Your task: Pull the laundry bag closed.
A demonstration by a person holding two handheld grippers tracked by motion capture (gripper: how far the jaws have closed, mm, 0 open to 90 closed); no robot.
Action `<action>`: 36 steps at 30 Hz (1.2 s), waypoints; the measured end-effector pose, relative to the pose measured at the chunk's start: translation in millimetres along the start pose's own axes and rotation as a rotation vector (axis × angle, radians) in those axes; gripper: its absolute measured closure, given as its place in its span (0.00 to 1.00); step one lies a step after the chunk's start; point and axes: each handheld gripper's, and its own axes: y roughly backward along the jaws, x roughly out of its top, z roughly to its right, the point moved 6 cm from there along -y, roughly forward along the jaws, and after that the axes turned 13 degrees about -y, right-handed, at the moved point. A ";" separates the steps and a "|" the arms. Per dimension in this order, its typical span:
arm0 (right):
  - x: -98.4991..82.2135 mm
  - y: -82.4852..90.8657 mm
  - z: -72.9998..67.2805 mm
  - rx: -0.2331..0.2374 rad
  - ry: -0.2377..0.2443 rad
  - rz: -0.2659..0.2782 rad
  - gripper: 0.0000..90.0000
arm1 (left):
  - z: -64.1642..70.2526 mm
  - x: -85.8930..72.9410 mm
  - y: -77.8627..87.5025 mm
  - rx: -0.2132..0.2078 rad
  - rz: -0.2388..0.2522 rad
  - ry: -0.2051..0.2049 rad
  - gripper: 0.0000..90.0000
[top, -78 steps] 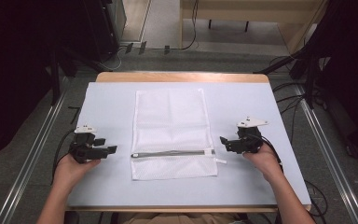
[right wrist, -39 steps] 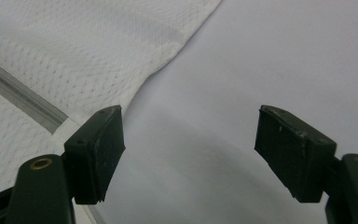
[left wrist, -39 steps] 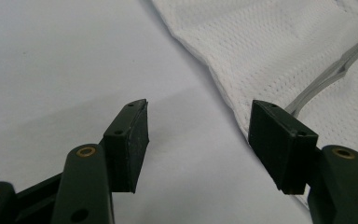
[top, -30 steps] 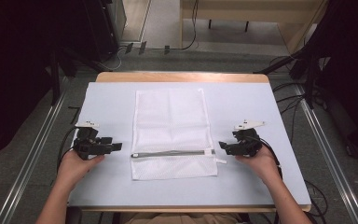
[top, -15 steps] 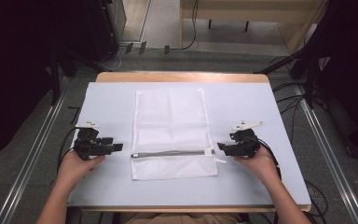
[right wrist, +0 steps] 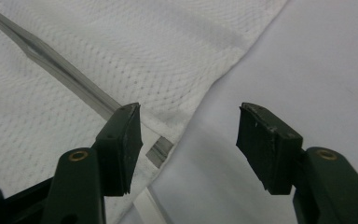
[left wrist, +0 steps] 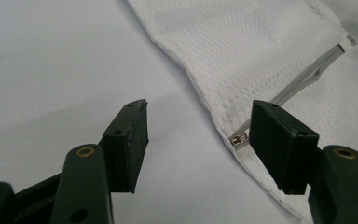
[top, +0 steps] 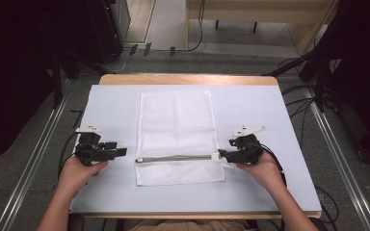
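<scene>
From overhead we face forward and down; both gripper views sit close, sharing the mesh bag [top: 177, 139].

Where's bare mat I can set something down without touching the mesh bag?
Wide bare mat lies left of the mesh bag, beyond the left gripper, and likewise right of it, beyond the right gripper. A narrow strip runs along the near edge. It is crowded at both ends of the zipper.
</scene>
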 end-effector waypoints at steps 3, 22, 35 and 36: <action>0.9 -1.2 -3.4 0.009 0.006 -0.011 0.46 | 0.5 -0.3 1.4 0.004 0.002 -0.006 0.43; 10.3 -8.0 -32.3 0.042 0.060 -0.033 0.50 | -1.8 -5.2 2.8 0.014 -0.015 -0.013 0.43; 18.2 -17.7 -57.6 0.081 0.081 -0.052 0.52 | -1.8 -6.1 2.8 0.011 -0.023 -0.016 0.43; 18.2 -17.7 -57.6 0.081 0.081 -0.052 0.52 | -1.9 -6.2 2.7 0.012 -0.024 -0.015 0.43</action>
